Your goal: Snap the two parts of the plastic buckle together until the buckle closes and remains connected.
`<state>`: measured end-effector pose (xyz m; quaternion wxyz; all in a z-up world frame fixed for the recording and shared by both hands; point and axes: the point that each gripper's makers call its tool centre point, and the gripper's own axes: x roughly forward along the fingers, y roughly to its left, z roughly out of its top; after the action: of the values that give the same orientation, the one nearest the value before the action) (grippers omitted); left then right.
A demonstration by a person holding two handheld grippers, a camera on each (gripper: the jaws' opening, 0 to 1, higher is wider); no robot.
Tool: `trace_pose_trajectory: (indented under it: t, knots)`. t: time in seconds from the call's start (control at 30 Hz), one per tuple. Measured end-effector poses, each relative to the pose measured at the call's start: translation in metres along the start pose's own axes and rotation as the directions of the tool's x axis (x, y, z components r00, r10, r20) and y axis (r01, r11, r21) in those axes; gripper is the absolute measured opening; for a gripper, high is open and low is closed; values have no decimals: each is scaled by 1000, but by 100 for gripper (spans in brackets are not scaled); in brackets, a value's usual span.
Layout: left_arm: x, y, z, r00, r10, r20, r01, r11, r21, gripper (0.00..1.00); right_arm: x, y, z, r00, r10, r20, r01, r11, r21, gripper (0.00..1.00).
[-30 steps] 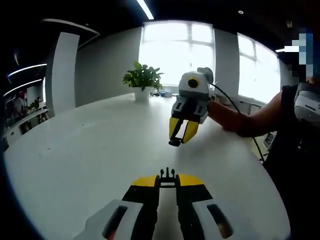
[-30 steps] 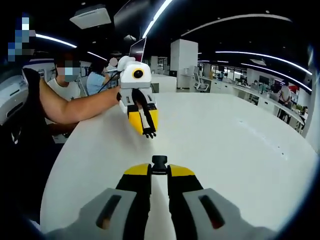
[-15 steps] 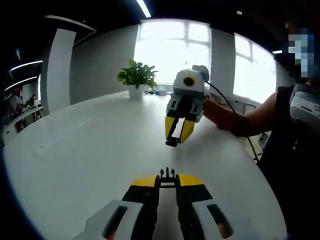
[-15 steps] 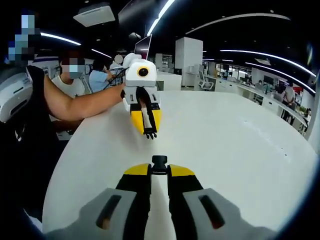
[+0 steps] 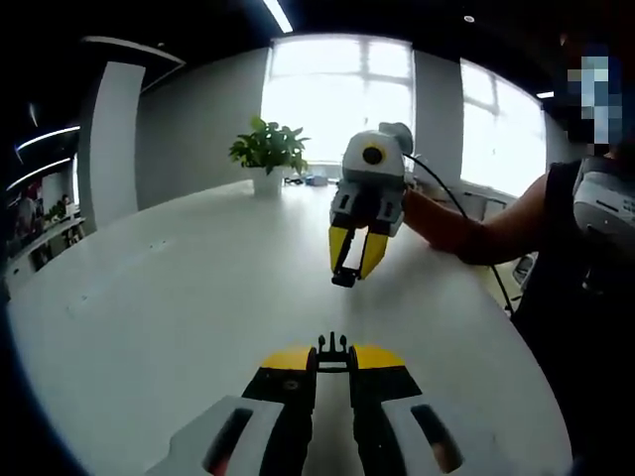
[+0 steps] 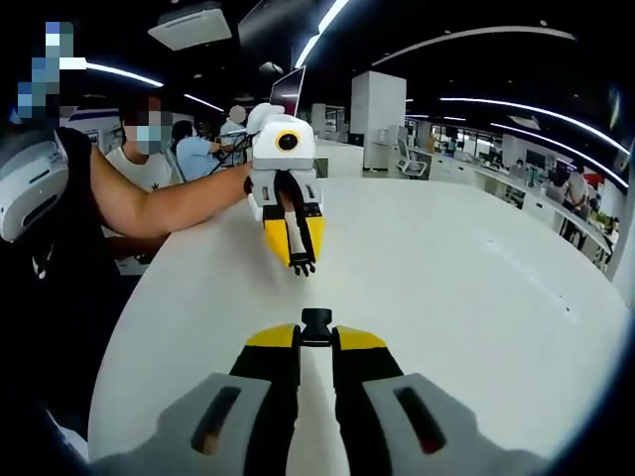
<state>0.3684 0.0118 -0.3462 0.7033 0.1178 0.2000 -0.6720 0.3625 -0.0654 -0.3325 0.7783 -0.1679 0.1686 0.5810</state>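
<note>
Right hand-held gripper risen slightly, both clamped on buckle halves, long axes facing.

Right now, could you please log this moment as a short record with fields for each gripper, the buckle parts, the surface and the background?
left gripper: shut on pronged buckle part, held above the table
right gripper: shut on socket buckle part, held above the table
buckle state: two parts apart, tips facing each other across a gap
table: white, round-edged
potted plant: at the far table edge, before the windows
people: seated at the table's far side in the right gripper view
</note>
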Motion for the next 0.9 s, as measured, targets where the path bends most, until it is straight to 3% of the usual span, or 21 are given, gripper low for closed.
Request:
trace_pose_trajectory:
  t: [0.37,0.9]
  knots:
    - [-1,-2,3,1000,-19,10,19,999,-32,11,1,1,-2,1000,9,-11,-9,1000,3,11]
    - [1,-6,0,999,-37,5,37,999,-13,11,1,4,-5,1000,28,-13,-28,1000,6,11]
